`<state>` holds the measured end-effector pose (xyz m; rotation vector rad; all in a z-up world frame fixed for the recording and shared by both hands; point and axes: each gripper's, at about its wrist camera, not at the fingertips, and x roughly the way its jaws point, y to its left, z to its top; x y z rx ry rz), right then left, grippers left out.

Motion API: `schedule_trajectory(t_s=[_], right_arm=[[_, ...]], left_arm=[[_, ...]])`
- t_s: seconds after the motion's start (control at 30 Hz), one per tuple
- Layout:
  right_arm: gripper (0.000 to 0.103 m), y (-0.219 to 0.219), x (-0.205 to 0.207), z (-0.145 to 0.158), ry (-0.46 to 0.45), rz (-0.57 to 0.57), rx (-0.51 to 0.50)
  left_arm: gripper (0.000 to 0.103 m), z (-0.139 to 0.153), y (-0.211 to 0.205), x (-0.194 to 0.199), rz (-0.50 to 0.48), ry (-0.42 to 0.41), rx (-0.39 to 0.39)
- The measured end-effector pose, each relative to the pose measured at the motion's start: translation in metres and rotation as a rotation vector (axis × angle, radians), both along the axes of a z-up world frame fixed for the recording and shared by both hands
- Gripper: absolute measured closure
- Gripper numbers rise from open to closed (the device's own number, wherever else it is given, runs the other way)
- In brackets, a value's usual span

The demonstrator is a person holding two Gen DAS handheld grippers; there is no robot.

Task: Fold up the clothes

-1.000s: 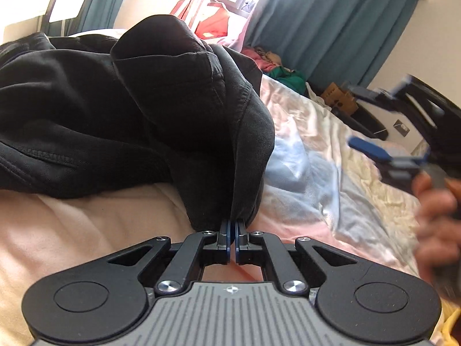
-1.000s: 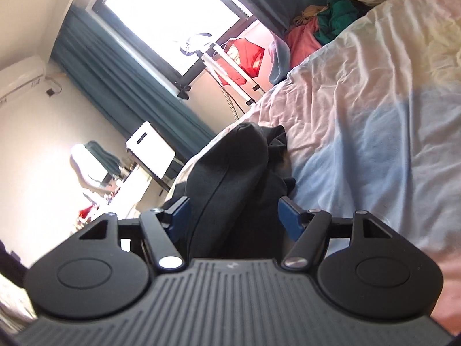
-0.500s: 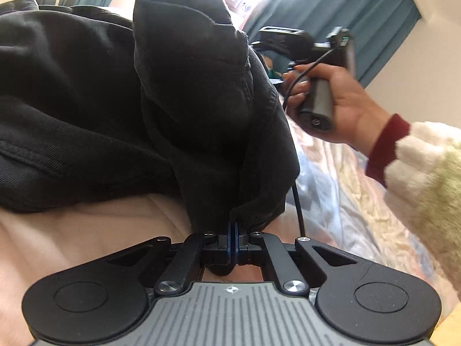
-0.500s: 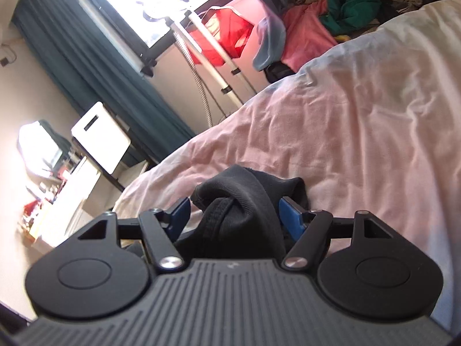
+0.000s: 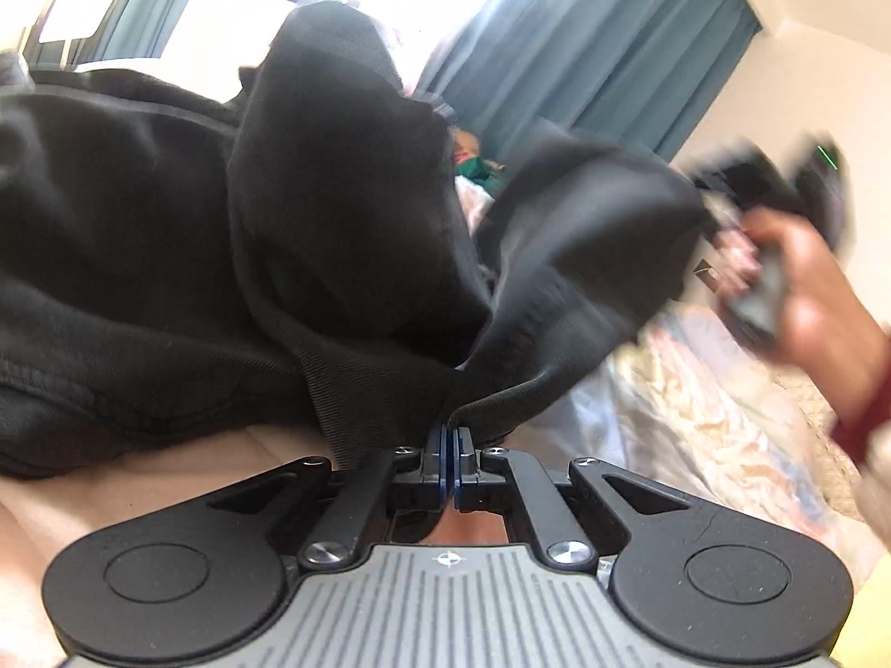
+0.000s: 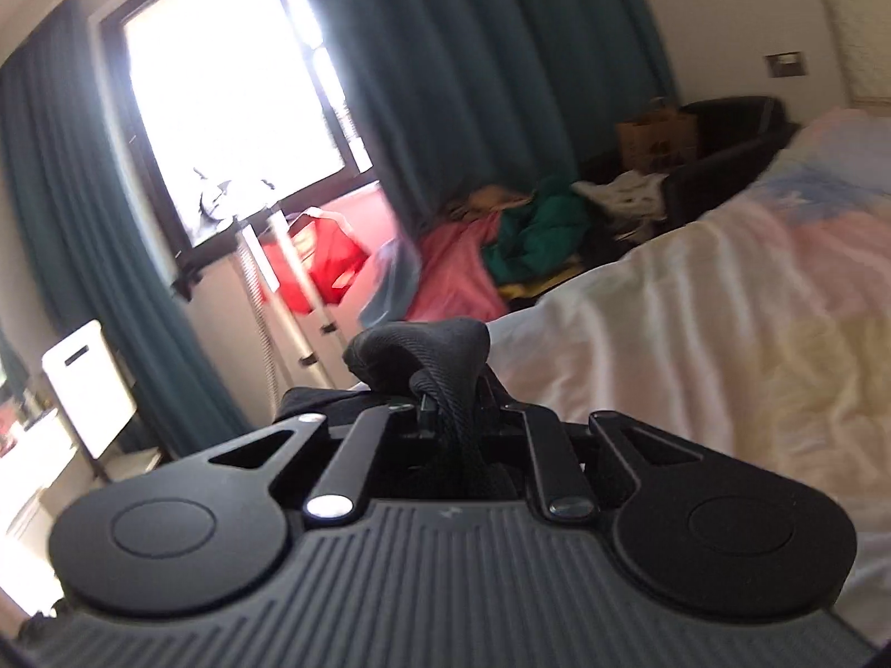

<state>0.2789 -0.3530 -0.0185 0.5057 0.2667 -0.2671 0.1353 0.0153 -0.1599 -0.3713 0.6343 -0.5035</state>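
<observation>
While the left gripper (image 5: 449, 459) pinches the black garment's (image 5: 167, 256) hem ahead, the right gripper (image 6: 451, 409) clamps a bunched fold above the bed (image 6: 696, 300).

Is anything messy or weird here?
Yes. The black garment lies bunched on the bed, not flat, with both hand-held grippers pinching it. Clothes sit heaped under the curtain.
</observation>
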Motion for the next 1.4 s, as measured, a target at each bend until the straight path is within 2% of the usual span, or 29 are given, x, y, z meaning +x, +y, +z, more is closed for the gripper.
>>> schedule_trajectory(t_s=[0.1, 0.17, 0.27, 0.33, 0.37, 0.4, 0.43, 0.47, 0.53, 0.67, 0.73, 0.77, 0.8, 0.87, 0.97, 1.0, 1.03, 1.07, 1.1, 1.13, 1.2, 1.27, 1.33, 1.4], right_arm=[[0.09, -0.06, -0.071, -0.023, 0.048, -0.141, 0.175], [0.088, -0.09, -0.109, -0.053, 0.117, -0.199, 0.298], [0.084, -0.121, -0.153, -0.114, 0.252, -0.237, 0.531], [0.084, -0.135, -0.17, -0.143, 0.278, -0.227, 0.743], [0.083, -0.139, -0.175, -0.15, 0.261, -0.207, 0.801], [0.079, -0.143, -0.18, -0.155, 0.239, -0.186, 0.853], [0.069, -0.147, -0.185, -0.16, 0.218, -0.164, 0.904], [0.062, -0.15, -0.187, -0.16, 0.219, -0.165, 0.912], [0.037, -0.151, -0.191, -0.16, 0.208, -0.181, 0.913], [0.034, -0.159, -0.197, -0.169, 0.185, -0.204, 1.004], [0.033, -0.163, -0.197, -0.176, 0.172, -0.21, 1.044], [0.033, -0.165, -0.198, -0.177, 0.177, -0.225, 1.038], [0.033, -0.167, -0.199, -0.179, 0.183, -0.24, 1.029], [0.034, -0.172, -0.198, -0.183, 0.182, -0.266, 1.01], [0.035, -0.177, -0.19, -0.19, 0.177, -0.251, 1.002], [0.04, -0.178, -0.185, -0.19, 0.184, -0.238, 0.982], [0.053, -0.178, -0.179, -0.188, 0.194, -0.227, 0.953], [0.06, -0.179, -0.174, -0.186, 0.208, -0.219, 0.915], [0.075, -0.179, -0.169, -0.183, 0.22, -0.217, 0.873], [0.08, -0.18, -0.164, -0.18, 0.224, -0.223, 0.831], [0.085, -0.186, -0.157, -0.171, 0.189, -0.25, 0.767], [0.086, -0.193, -0.154, -0.159, 0.116, -0.281, 0.708], [0.091, -0.202, -0.156, -0.143, -0.007, -0.319, 0.621], [0.092, -0.209, -0.157, -0.136, -0.053, -0.358, 0.547]], left_arm=[[0.101, 0.008, -0.007, -0.005, -0.025, -0.017, 0.033], [0.099, 0.01, -0.011, -0.007, -0.034, -0.018, 0.063], [0.097, 0.008, -0.016, -0.008, -0.043, -0.017, 0.11], [0.094, 0.005, -0.022, -0.013, -0.041, -0.003, 0.133], [0.094, 0.006, -0.025, -0.018, -0.038, 0.003, 0.134], [0.092, 0.007, -0.027, -0.024, -0.034, 0.002, 0.134], [0.09, 0.009, -0.029, -0.031, -0.034, -0.002, 0.142], [0.088, 0.01, -0.031, -0.038, -0.032, -0.009, 0.151], [0.086, 0.015, -0.031, -0.05, -0.021, -0.025, 0.169], [0.077, 0.029, -0.025, -0.072, 0.011, -0.014, 0.173], [0.067, 0.037, -0.014, -0.082, 0.036, -0.014, 0.142], [0.055, 0.044, 0.002, -0.087, 0.06, -0.005, 0.115], [0.049, 0.05, 0.016, -0.092, 0.087, 0.01, 0.088], [0.028, 0.058, 0.042, -0.104, 0.155, 0.072, 0.034], [0.013, 0.061, 0.084, -0.107, 0.288, 0.201, -0.058], [0.01, 0.058, 0.1, -0.107, 0.343, 0.238, -0.109], [0.007, 0.055, 0.116, -0.107, 0.398, 0.275, -0.16], [0.005, 0.05, 0.131, -0.107, 0.443, 0.312, -0.22], [0.004, 0.042, 0.143, -0.106, 0.473, 0.349, -0.297], [0.004, 0.033, 0.155, -0.106, 0.502, 0.386, -0.374], [0.004, 0.015, 0.176, -0.104, 0.555, 0.457, -0.517], [0.004, -0.006, 0.182, -0.098, 0.596, 0.51, -0.603], [0.004, -0.015, 0.188, -0.094, 0.648, 0.51, -0.675], [0.001, -0.021, 0.194, -0.088, 0.691, 0.498, -0.748]])
